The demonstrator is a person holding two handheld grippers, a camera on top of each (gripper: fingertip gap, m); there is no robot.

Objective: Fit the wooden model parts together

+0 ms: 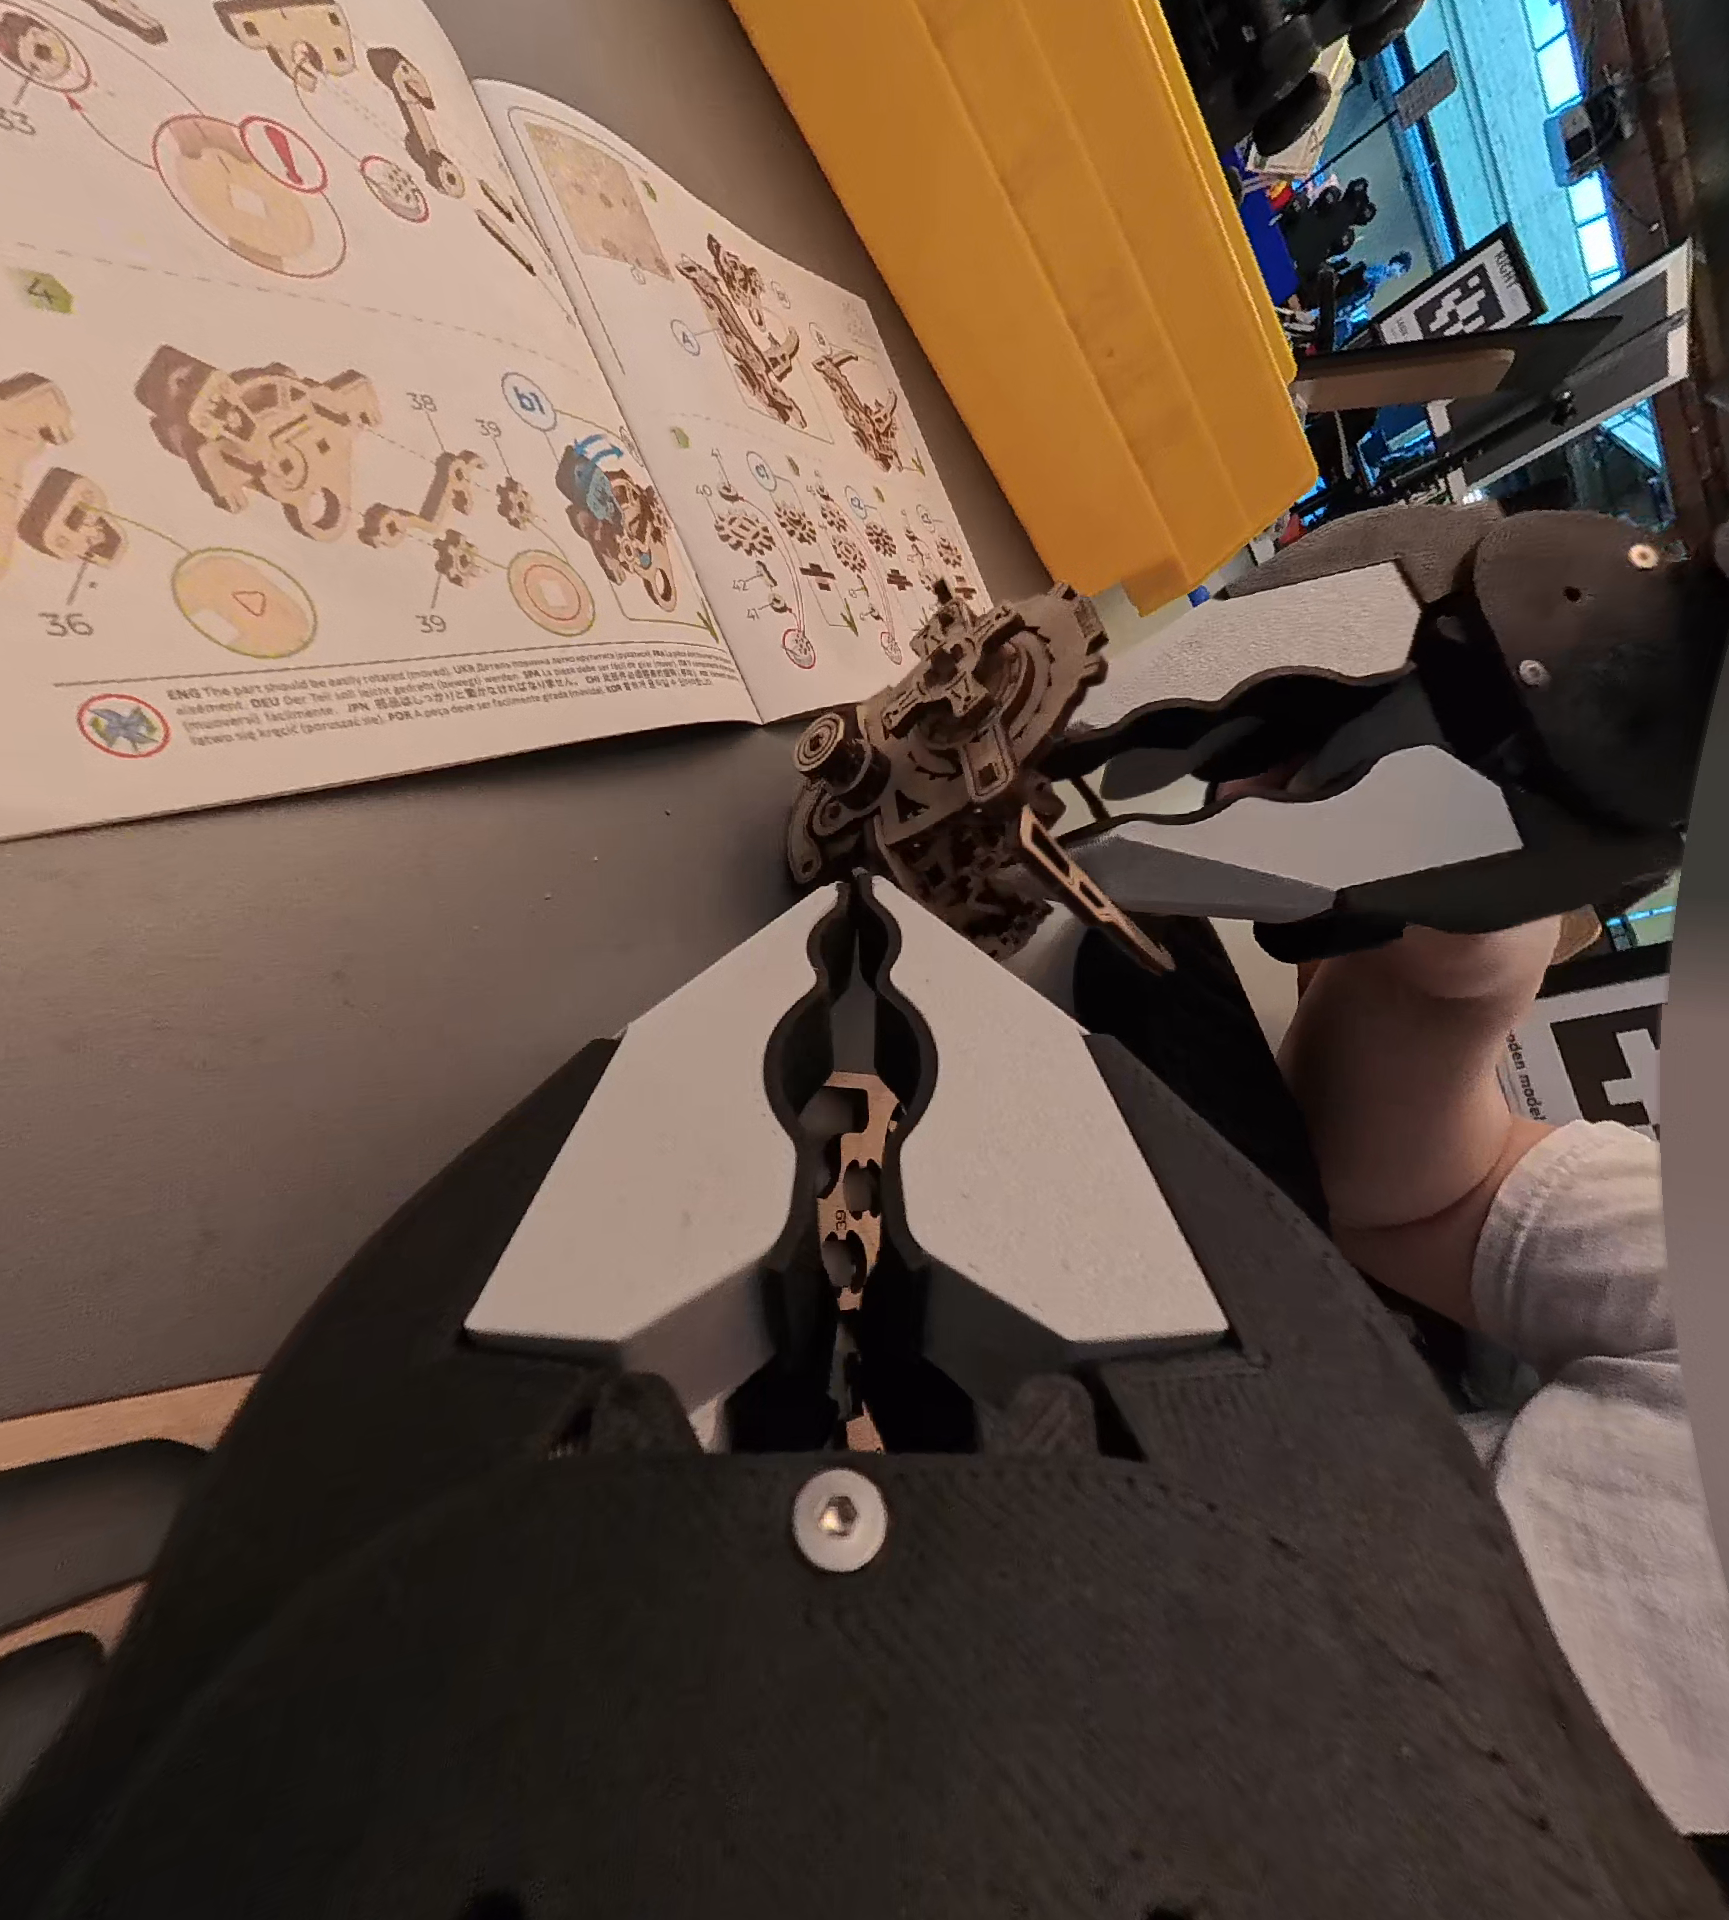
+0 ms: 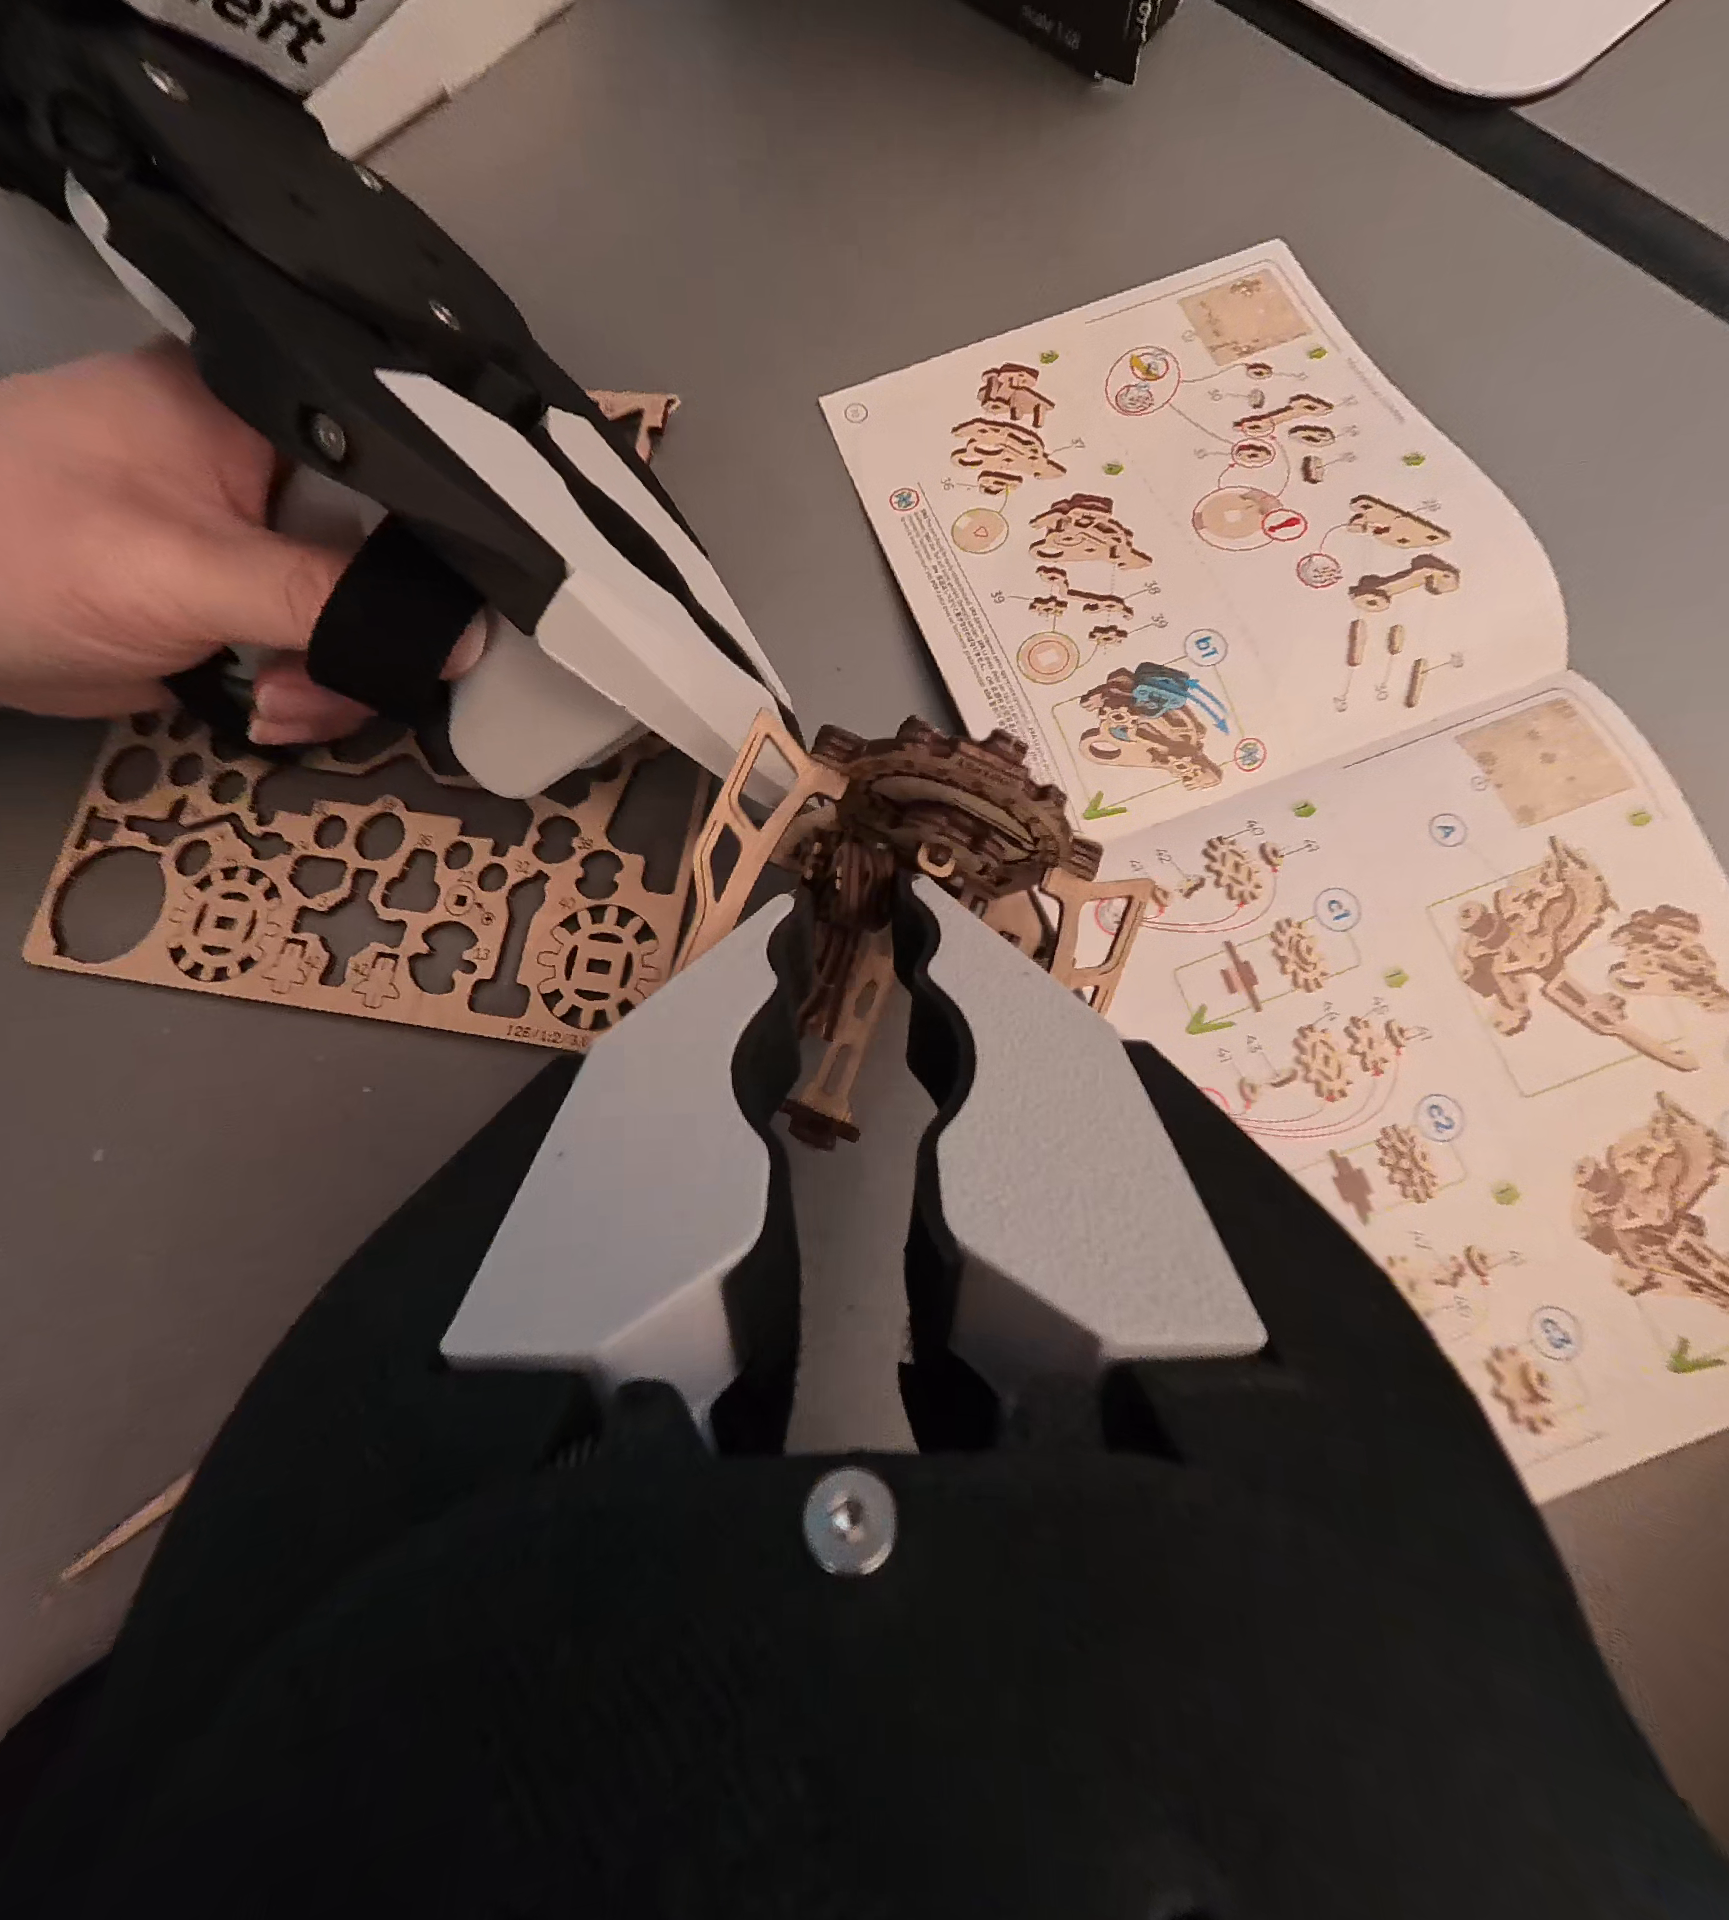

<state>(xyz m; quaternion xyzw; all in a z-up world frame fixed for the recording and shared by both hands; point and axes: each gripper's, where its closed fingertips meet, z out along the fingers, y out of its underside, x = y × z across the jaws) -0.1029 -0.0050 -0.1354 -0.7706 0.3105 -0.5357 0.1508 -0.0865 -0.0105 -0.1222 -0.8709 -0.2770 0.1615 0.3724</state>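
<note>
Right tongs pinch the model above the desk; left tongs, pressed together on a flat part, meet it at their tips, where skewed pressure could snap thin wood or twist the model loose.

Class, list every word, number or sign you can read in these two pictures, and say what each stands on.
I will not copy the writing; here is what bears it.
Booklet: step numbers, letters, fine print, warning signs.
Wooden strip in the left gripper: a part number.
Punched wooden sheet: small numbers, a code along its edge.
Right gripper and the left: one cut-off word each.
Marker board behind: small words, blurred.
</note>
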